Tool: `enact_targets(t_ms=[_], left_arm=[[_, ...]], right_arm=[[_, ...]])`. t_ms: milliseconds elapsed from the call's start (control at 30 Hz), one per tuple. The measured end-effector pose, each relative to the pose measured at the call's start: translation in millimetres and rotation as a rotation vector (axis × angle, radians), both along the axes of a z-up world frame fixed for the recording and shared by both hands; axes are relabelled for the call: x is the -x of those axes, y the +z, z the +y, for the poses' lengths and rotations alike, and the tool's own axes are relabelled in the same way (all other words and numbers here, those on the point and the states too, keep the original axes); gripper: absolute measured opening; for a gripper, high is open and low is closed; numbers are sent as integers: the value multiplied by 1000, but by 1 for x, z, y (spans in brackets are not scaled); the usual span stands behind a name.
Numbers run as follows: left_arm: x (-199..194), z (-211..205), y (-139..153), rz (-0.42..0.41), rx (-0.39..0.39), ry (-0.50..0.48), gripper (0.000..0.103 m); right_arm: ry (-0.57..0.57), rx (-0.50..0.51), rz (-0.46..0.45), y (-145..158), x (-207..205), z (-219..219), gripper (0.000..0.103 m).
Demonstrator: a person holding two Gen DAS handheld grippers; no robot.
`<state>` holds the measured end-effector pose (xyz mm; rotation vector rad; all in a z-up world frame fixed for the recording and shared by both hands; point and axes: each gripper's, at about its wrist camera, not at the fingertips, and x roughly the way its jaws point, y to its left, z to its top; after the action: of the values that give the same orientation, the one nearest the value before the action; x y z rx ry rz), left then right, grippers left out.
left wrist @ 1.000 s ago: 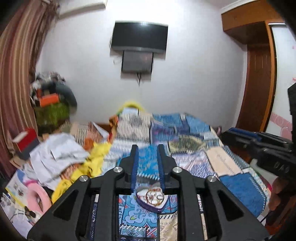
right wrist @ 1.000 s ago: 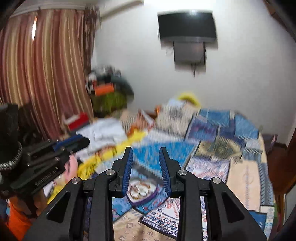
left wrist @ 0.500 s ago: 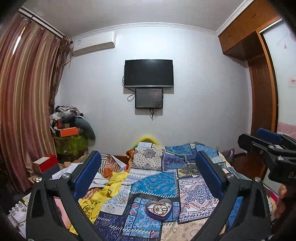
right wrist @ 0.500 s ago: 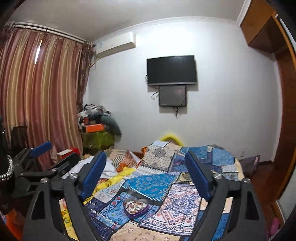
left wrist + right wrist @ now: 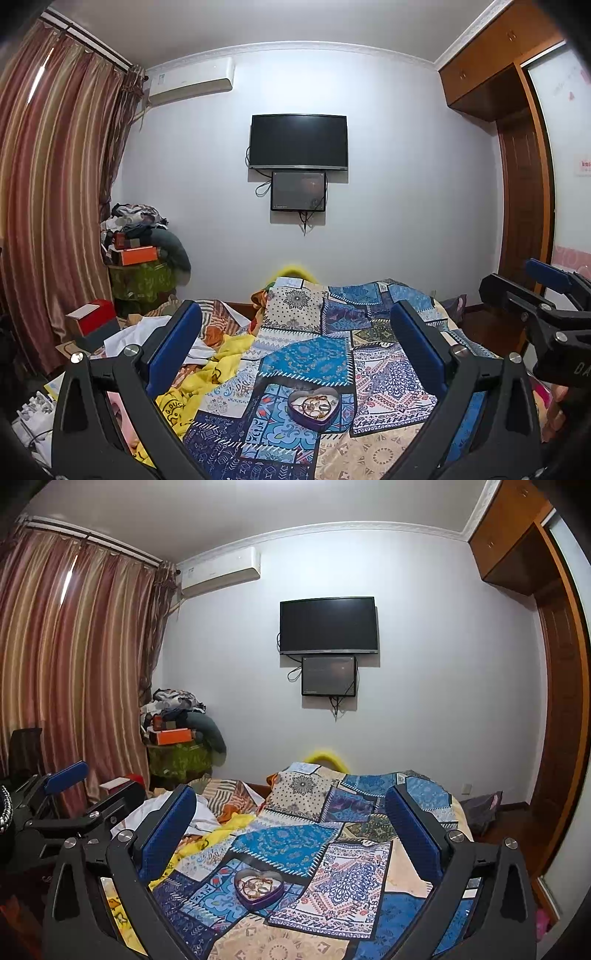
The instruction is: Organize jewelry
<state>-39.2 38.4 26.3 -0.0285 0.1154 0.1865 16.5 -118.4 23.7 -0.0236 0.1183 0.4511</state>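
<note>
2 grippers are held back from the bed: the left gripper [image 5: 295, 347] is spread wide and empty, and the right gripper [image 5: 291, 825] is opening, also empty, both nearly closed 1 second ago. The heart-shaped jewelry box [image 5: 314, 408] is left lower centre on the patchwork quilt [image 5: 306, 358], so the tidying appears finished.

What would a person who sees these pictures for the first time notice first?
Probably the bright patchwork bedspread that fills the lower middle of both views, with a small purple heart-shaped box of jewelry lying open on it. On the white wall behind hangs a dark television. The left gripper and right gripper frame the bed, each empty; the left stands wide open and the right's jaws are opening.
</note>
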Motion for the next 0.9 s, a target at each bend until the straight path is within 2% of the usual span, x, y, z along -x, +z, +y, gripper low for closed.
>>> enact_targets(t_ms=[900], left_arm=[[-7, 5, -7, 18, 23, -20, 102]], right_arm=[[6, 12, 31, -2, 4, -1, 101]])
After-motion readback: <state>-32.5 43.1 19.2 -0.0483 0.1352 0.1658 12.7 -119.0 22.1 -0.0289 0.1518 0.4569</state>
